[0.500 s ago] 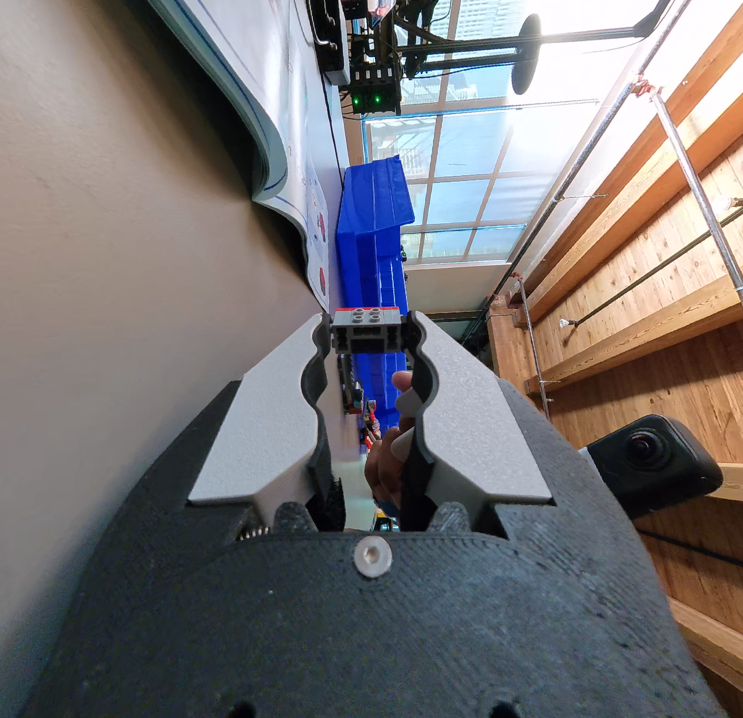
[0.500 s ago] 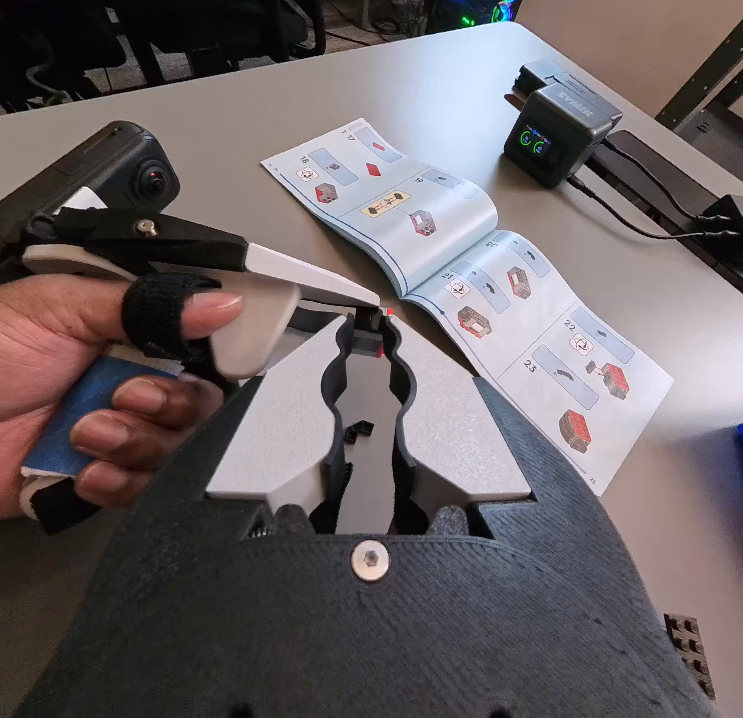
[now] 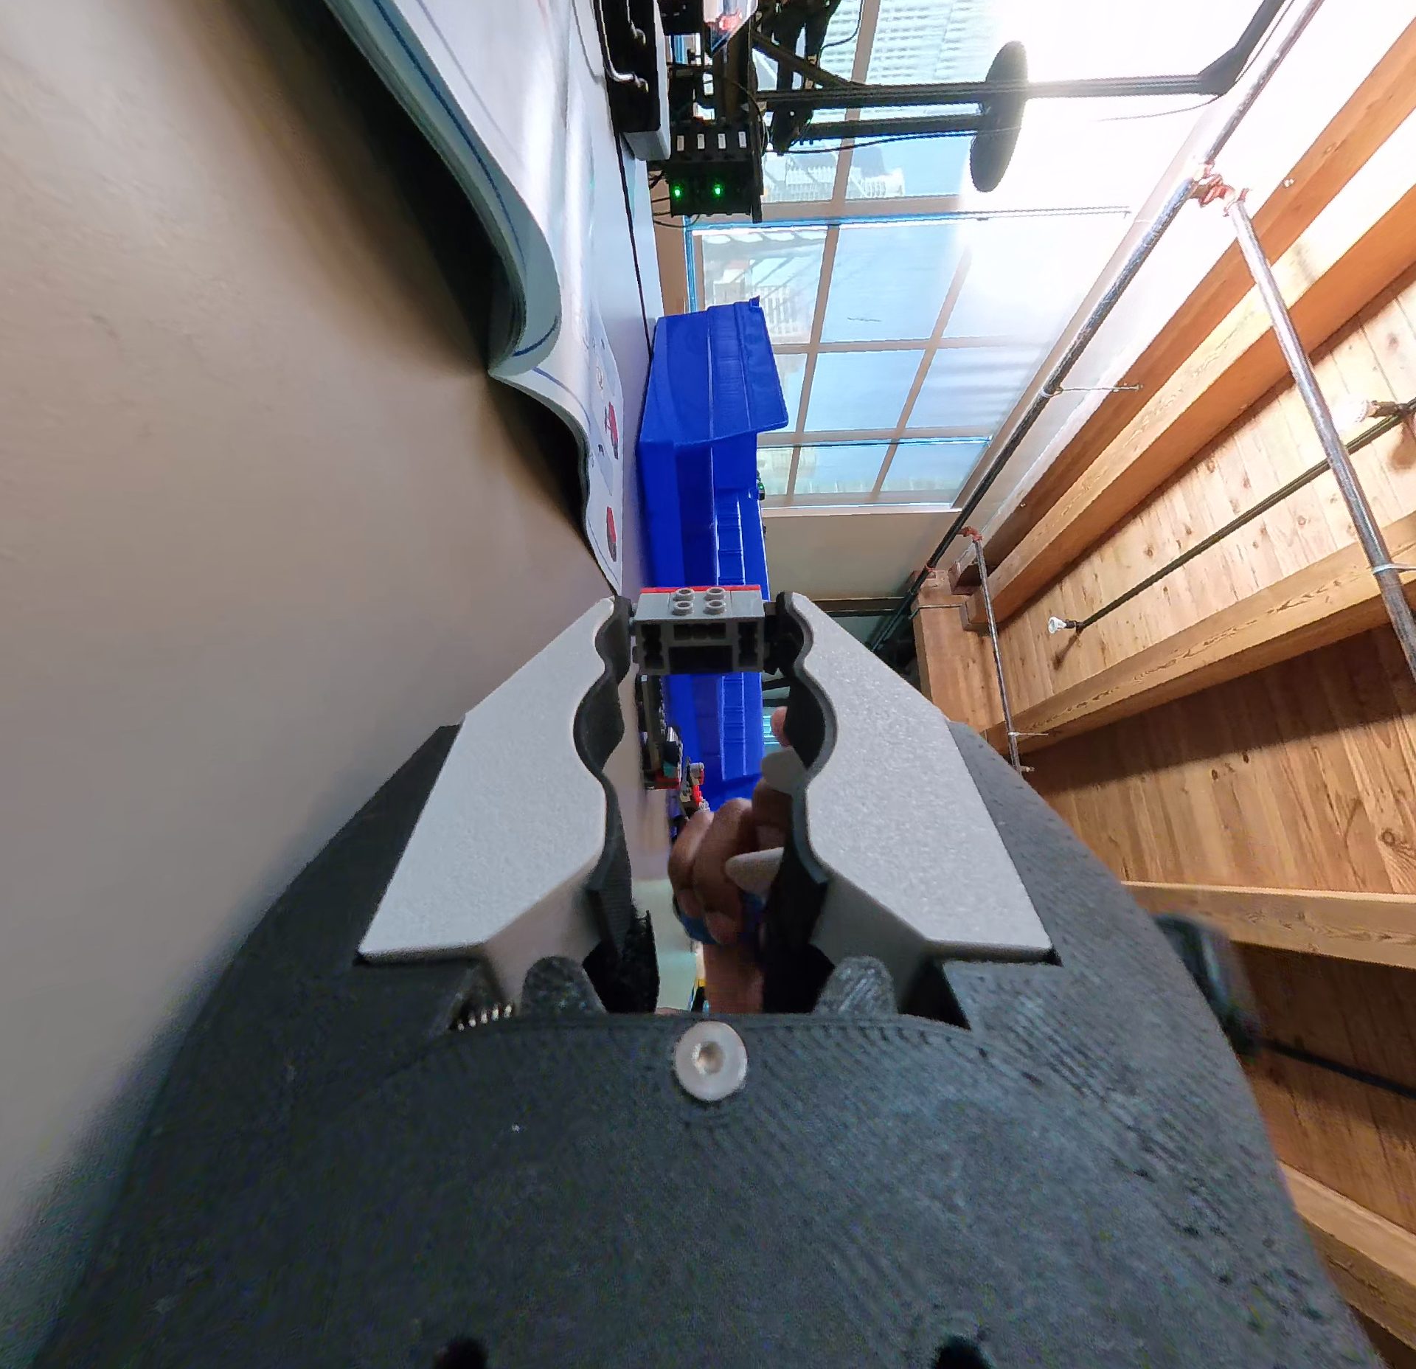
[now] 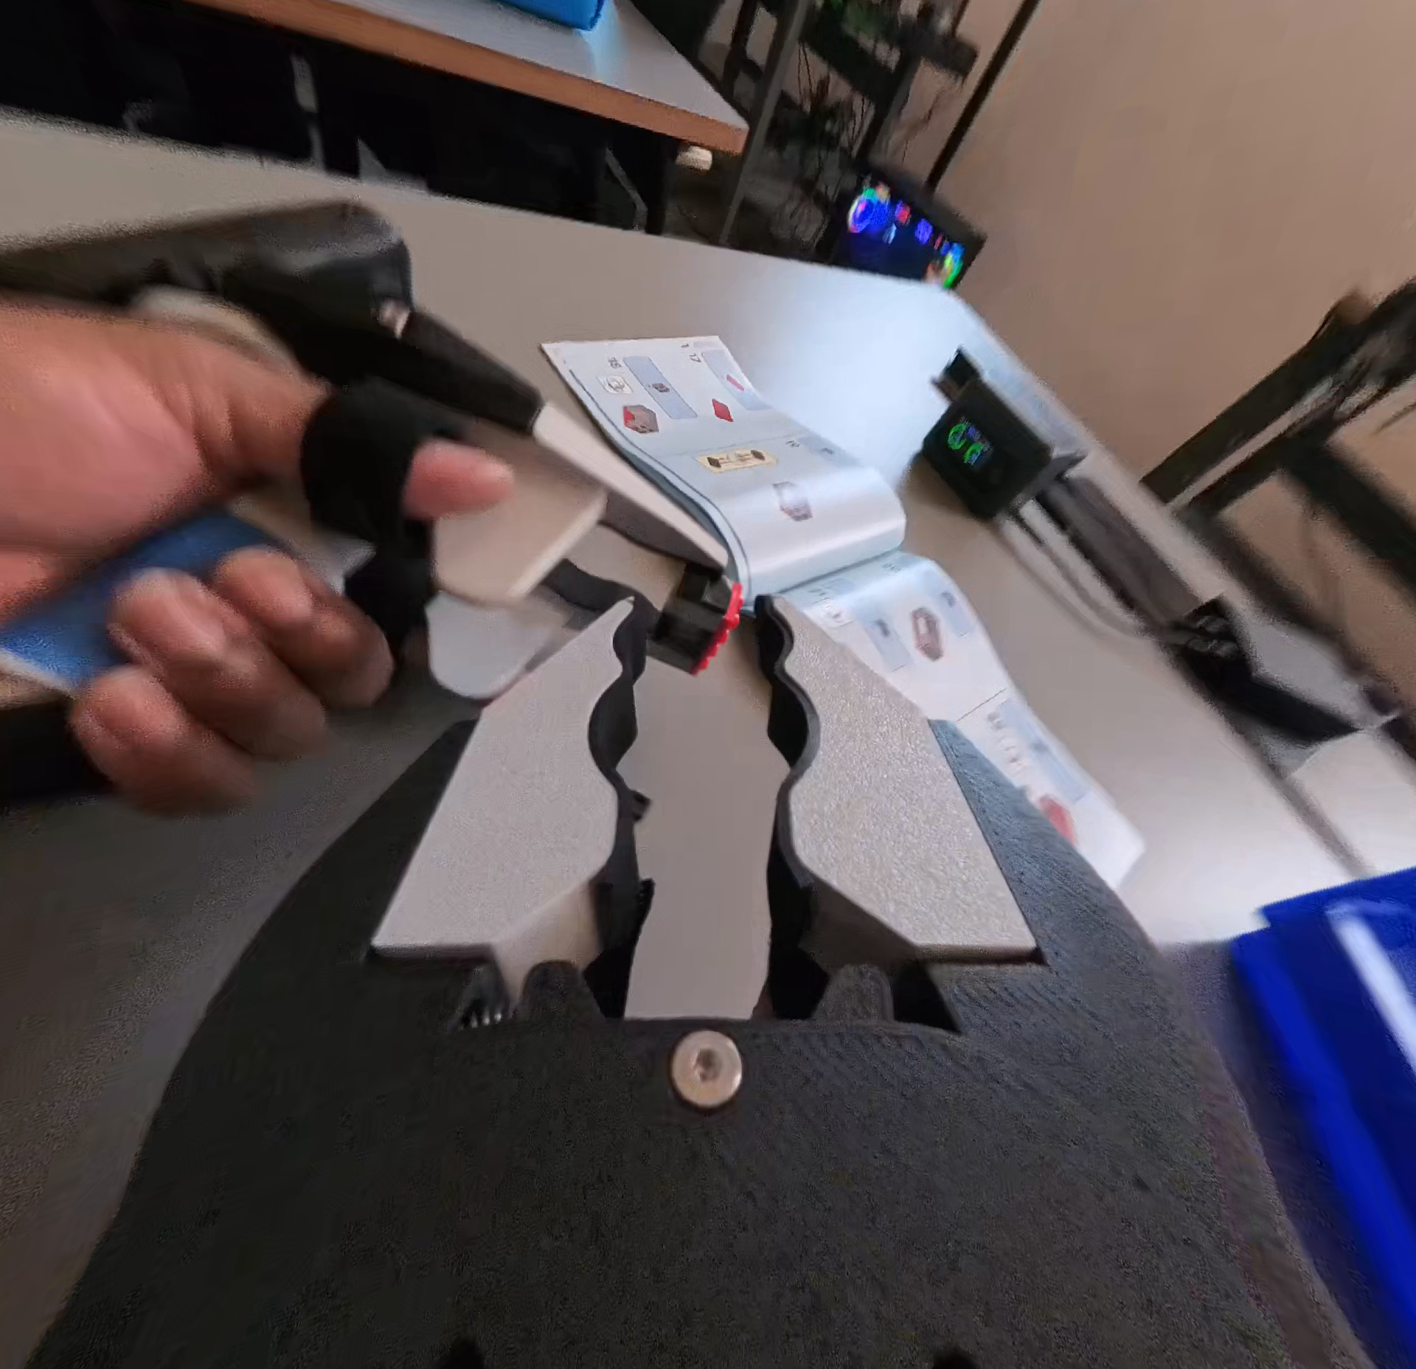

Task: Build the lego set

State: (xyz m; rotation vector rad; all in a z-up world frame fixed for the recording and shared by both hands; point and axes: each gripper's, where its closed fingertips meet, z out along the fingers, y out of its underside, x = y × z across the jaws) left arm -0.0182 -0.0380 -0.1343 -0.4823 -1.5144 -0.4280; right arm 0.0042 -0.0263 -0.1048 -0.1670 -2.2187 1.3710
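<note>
My left gripper is shut on a small grey lego assembly with a red plate on its far side, held sideways above the table. In the right wrist view, which is blurred, the same assembly sits at my right gripper's tips. Its jaws are open, and there is a gap between the red plate and the right-hand fingertip. The left gripper's fingers come in from the left, held by a hand.
An open instruction booklet lies on the grey table just beyond the grippers. A blue bin stands at the right. A dark charger with green lights and cables sit far right. Small loose pieces lie near the bin. About 4 cm separates my left fingertips from my right.
My right gripper's jaws have widened off the assembly, and its view has swung and tilted, now blurred. My left gripper still holds the assembly in the same pose.
</note>
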